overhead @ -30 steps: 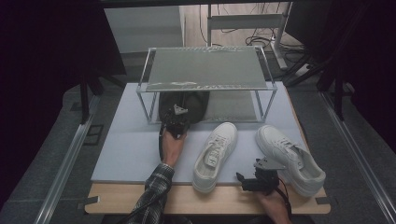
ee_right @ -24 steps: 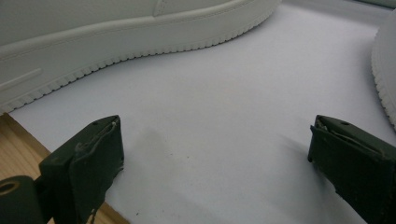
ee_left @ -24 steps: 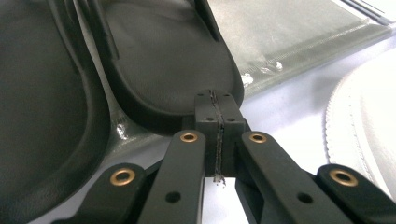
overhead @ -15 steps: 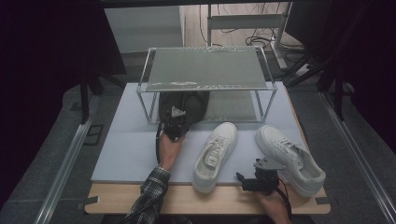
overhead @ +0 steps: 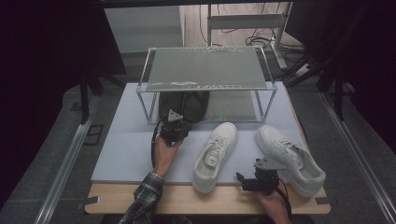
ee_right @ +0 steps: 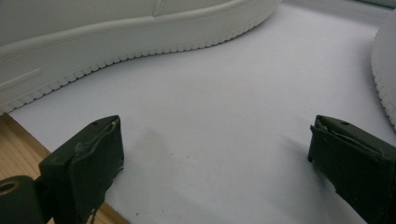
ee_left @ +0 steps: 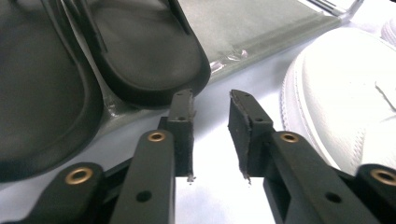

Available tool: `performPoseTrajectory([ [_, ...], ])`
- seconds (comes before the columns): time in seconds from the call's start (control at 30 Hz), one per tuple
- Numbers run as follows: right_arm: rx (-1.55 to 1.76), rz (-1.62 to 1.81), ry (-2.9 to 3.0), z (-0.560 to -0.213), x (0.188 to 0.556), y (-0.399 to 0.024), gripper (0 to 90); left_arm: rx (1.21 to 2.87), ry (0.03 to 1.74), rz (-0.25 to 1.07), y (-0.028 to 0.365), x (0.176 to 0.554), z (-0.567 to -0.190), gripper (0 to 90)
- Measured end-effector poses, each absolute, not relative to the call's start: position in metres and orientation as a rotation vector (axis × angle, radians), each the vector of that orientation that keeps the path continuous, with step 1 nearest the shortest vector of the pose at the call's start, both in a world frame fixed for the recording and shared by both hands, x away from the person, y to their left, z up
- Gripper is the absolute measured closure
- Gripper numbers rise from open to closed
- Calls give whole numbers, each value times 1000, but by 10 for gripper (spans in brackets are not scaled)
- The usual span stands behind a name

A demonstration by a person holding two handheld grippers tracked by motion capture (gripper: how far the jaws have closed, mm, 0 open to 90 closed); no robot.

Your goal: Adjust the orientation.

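Observation:
Two black sandals lie side by side on the lower level of the rack. In the left gripper view they are close ahead. My left gripper sits just before their heels. Its jaws have just been opening, and the gap holds nothing but mat. Two white sneakers rest on the mat, one in the middle and one on the right. My right gripper stands open near the front edge, low between the two sneakers and touching neither.
The metal rack with its mesh top shelf stands at the back of the pale mat. A strip of wooden table runs along the front. The middle sneaker's toe lies just right of my left gripper.
My left gripper has drawn back a little from the sandals toward the person, and its jaws have parted. The right gripper and both sneakers have stayed put.

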State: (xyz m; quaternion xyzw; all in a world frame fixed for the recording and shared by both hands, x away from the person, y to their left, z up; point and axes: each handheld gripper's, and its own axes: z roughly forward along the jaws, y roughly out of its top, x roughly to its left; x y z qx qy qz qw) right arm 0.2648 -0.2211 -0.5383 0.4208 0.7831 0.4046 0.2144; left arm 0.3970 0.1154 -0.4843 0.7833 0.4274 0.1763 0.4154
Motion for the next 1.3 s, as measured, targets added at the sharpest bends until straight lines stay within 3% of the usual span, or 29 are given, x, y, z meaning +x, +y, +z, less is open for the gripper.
performPoseTrajectory([
  [0.83,1168,1122,2172,-538,265,-221,35,1971,1082,444,139,351,-484,299],
  [1.3,1168,1120,2172,-538,265,-221,35,1961,1092,444,155,324,-490,145],
])
